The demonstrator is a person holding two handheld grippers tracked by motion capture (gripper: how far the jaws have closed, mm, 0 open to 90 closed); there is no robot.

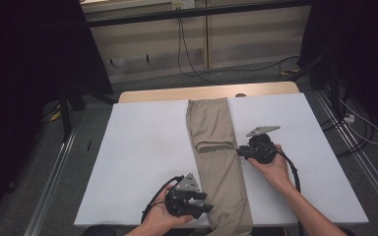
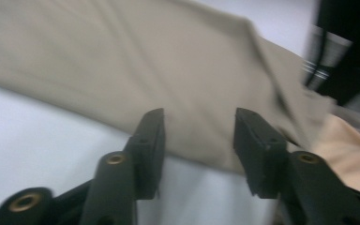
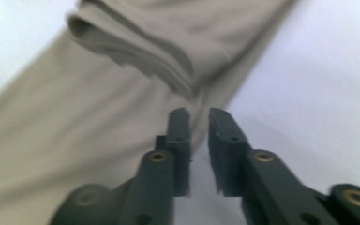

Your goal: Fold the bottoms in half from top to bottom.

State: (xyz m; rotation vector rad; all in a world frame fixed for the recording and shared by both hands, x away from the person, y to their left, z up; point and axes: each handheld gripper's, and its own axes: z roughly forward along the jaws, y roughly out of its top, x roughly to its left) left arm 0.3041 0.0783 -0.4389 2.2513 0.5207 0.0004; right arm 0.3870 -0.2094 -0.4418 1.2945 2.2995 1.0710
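Note:
A beige garment (image 1: 216,142) lies as a long narrow strip down the middle of the white table cover (image 1: 142,147), from the far edge to the near edge. Its far half is folded back on itself, ending in a thick fold (image 3: 136,51). My left gripper (image 1: 204,202) sits at the near left edge of the strip; in the left gripper view (image 2: 199,124) its jaws stand open, with the cloth (image 2: 122,61) just beyond them. My right gripper (image 1: 239,152) is at the strip's right edge below the fold. Its jaws (image 3: 199,115) show a narrow gap with nothing in it.
The wooden table top (image 1: 152,94) shows beyond the white cover at the far side. Black cables (image 1: 187,59) run over the grey floor behind, and metal rails (image 1: 54,167) flank the table. Dark curtains hang at both sides.

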